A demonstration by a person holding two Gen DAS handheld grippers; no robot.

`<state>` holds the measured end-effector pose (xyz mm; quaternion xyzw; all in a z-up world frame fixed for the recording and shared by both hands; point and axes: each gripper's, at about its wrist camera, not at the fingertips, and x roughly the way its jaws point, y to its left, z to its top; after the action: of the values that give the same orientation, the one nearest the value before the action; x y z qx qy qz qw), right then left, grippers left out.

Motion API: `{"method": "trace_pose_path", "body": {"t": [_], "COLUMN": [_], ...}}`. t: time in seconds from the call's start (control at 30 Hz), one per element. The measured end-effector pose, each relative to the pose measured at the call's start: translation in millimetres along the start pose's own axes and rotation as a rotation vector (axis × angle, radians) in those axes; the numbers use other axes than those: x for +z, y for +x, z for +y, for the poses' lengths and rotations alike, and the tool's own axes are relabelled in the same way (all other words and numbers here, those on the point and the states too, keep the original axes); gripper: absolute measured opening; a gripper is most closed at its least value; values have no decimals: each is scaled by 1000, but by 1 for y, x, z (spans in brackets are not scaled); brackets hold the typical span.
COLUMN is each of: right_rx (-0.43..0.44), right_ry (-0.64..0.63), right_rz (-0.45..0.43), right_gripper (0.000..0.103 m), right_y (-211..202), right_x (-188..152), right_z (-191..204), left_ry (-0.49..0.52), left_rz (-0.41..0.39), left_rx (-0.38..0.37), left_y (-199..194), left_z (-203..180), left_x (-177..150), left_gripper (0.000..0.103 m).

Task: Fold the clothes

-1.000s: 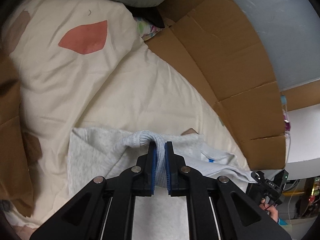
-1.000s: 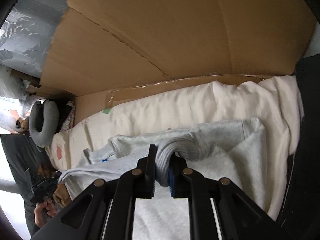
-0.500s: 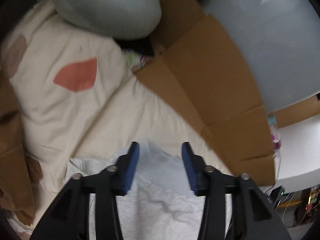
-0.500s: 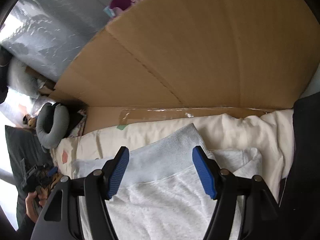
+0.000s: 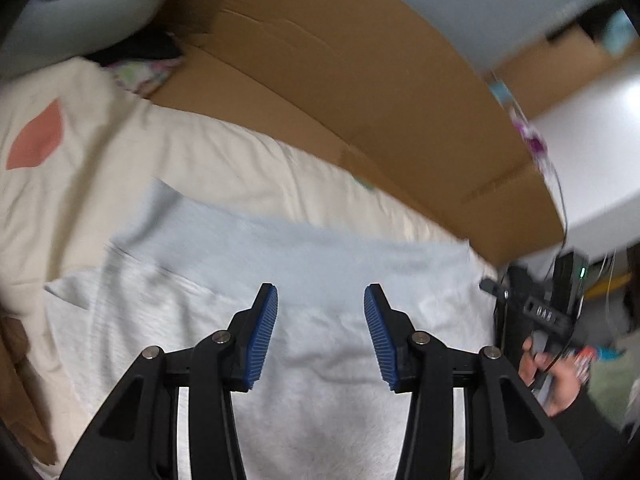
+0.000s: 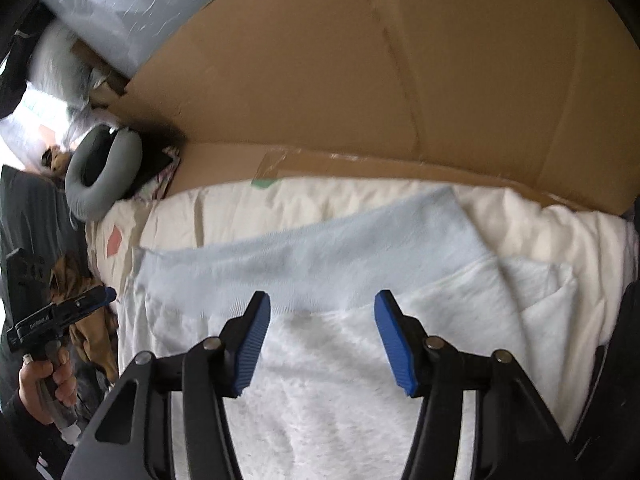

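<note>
Cream quilt (image 5: 192, 168) on a bed, flattened cardboard (image 6: 400, 80) standing along the far side from 10 to 2 o'clock. One orange patch (image 5: 38, 142) on the quilt at 9 o'clock in the left wrist view.

One garment: a pale grey sweatshirt (image 5: 320, 360), lying flat on the quilt at centre, ribbed hem band (image 6: 320, 256) turned toward 12 o'clock. It sits directly below both claws.

Left gripper (image 5: 320, 332): released, jaws have just been opening, blue pads apart, nothing between them but air above the fabric. Right gripper (image 6: 322, 340): also released, jaws opened and then drew in a little; no cloth pinched.

Progress, judged: the lengthwise fold looks laid down, with one layered edge showing at 3 o'clock in the right wrist view. Sides appear tucked. Probably left: smoothing, perhaps one more fold across. Cannot tell where the sleeves lie.

Counts: one sweatshirt, two grippers, two hands visible (right hand (image 5: 556, 376) at 4 o'clock, left hand (image 6: 44, 388) at 8 o'clock), one grey neck pillow (image 6: 104, 176) at 10 o'clock.
</note>
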<state>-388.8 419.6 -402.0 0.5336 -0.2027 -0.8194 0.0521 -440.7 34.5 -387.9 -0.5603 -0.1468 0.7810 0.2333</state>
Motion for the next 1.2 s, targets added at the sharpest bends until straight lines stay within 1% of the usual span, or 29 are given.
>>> {"method": "trace_pose_path", "body": {"t": [0.13, 0.23, 0.37, 0.47, 0.63, 0.73, 0.83, 0.9, 1.07, 1.13, 1.2], "right_rx": [-15, -21, -22, -11, -16, -12, -26, -40, -69, -63, -59], "right_ry": [-6, 33, 41, 48, 54, 63, 61, 57, 90, 103, 95], "right_rz": [11, 8, 10, 6, 12, 21, 29, 32, 34, 24, 12], "right_gripper": [53, 53, 53, 53, 53, 53, 53, 53, 53, 53, 53], "right_y": [9, 13, 12, 7, -1, -5, -9, -12, -19, -28, -37], "right_x": [-17, -29, -44, -57, -79, -88, -98, -102, -111, -114, -116], "right_z": [3, -3, -6, -9, -15, -18, -24, -29, -50, -56, -58], "left_ry": [87, 107, 107, 96, 57, 34, -31, -44, 51, 70, 84], "left_rz": [49, 98, 123, 135, 140, 144, 143, 131, 89, 65, 66], "left_rx": [29, 51, 90, 136, 161, 168, 152, 146, 180, 160, 125], "left_y": [27, 53, 78, 96, 114, 116, 112, 107, 88, 74, 65], "left_z": [-20, -25, -28, -27, -23, -21, -17, -18, -33, -37, -39], "left_x": [-18, -27, -31, -26, -13, -2, 8, 10, 6, 5, 6], "left_gripper": [45, 45, 45, 45, 45, 45, 45, 45, 45, 45, 45]}}
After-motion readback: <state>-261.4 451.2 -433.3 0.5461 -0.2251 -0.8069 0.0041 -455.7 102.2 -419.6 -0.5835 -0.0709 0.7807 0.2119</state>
